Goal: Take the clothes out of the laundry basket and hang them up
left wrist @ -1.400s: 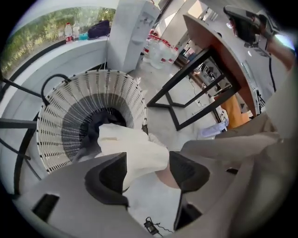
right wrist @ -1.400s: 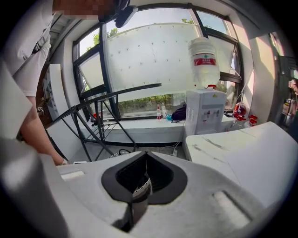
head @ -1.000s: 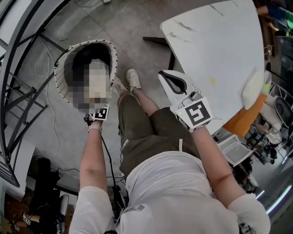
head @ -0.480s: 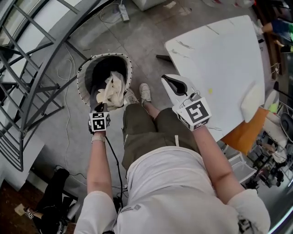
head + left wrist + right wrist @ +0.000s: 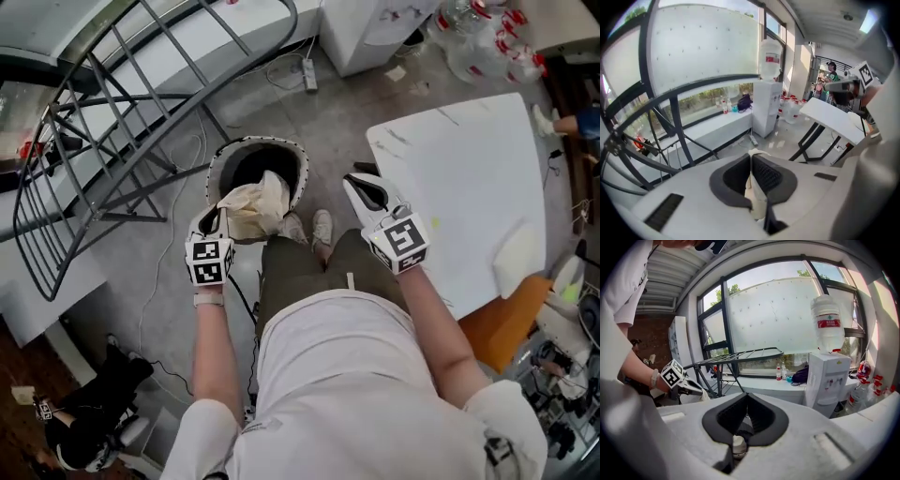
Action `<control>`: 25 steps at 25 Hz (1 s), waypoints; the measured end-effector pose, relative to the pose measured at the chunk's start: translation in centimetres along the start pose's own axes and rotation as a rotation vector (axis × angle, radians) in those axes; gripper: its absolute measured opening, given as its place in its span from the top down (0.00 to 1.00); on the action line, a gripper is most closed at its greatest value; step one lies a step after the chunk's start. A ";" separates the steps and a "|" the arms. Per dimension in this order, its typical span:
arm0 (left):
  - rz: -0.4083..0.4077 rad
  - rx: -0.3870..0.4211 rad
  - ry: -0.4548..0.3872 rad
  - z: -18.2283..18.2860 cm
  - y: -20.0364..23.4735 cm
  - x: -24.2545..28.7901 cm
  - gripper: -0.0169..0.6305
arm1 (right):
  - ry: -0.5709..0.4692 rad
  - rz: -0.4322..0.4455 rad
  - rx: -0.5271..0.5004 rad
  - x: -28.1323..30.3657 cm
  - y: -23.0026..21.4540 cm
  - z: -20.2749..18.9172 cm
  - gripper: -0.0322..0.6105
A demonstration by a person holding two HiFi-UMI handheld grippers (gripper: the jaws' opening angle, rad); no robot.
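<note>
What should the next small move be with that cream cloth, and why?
Probably swing the cream cloth across to the drying rack: the left gripper has its jaws clamped on it, it hangs over the laundry basket, and the rack stands beside it.

The person wears a white T-shirt (image 5: 347,394), olive shorts (image 5: 295,281), seemingly white sneakers (image 5: 322,226) and a pale wristband (image 5: 208,298).

right tongs (image 5: 747,397): together, empty | drying rack (image 5: 740,355): behind | water dispenser (image 5: 828,380): right
</note>
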State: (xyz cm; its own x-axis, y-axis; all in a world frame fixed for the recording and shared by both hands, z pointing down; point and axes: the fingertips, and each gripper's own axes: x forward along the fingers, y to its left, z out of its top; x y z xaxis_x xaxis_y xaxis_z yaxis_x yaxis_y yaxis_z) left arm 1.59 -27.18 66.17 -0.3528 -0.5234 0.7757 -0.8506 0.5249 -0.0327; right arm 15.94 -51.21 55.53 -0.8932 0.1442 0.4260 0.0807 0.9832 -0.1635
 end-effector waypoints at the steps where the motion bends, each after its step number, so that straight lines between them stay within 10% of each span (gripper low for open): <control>1: 0.018 0.008 -0.033 1.4 0.1 -1.5 0.95 | -0.008 0.015 -0.004 -0.2 0.5 0.4 0.94; 12: 0.158 0.075 -0.474 16.9 1.7 -18.3 0.95 | -0.103 0.219 -0.079 1.0 5.7 5.4 0.90; 19: 0.230 0.099 -0.674 22.9 2.3 -25.9 0.95 | -0.061 0.419 -0.147 4.7 10.1 7.2 0.54; 25: 0.290 0.144 -0.745 25.2 2.1 -30.8 0.95 | 0.038 0.548 -0.234 9.3 14.2 6.0 0.43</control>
State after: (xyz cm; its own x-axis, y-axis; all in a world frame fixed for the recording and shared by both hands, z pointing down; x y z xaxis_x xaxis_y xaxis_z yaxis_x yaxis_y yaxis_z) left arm 0.79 -26.89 26.32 -0.6910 -0.7156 0.1022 -0.7091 0.6436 -0.2880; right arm 6.15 -36.56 51.87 -0.6776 0.6374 0.3669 0.6247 0.7621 -0.1702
